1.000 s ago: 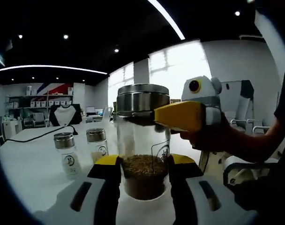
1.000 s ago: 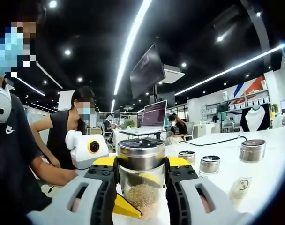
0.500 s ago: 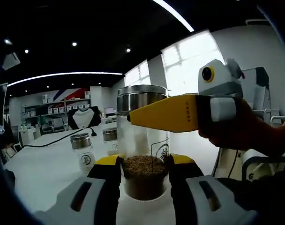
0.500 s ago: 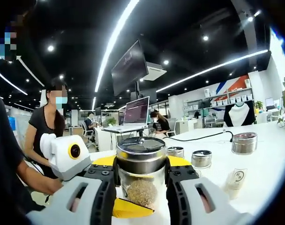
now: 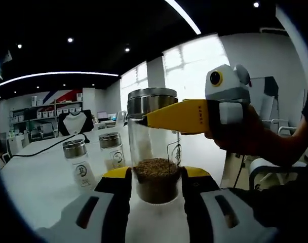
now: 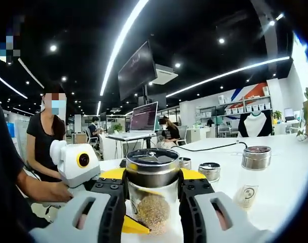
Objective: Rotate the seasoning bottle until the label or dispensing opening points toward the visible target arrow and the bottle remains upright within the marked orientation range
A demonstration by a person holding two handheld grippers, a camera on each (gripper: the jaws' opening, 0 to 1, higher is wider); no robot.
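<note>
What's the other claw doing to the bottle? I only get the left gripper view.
Observer: The right claw clamps the seasoning bottle's steel lid, one jaw on each side.
Operator: What's past the bottle over there?
Observer: An open laptop on a desk.
Operator: Who's around?
Observer: A person in a black top stands at the left of the right gripper view.

seasoning bottle [image 5: 155,147] base hidden between jaws, label print too small to read
</note>
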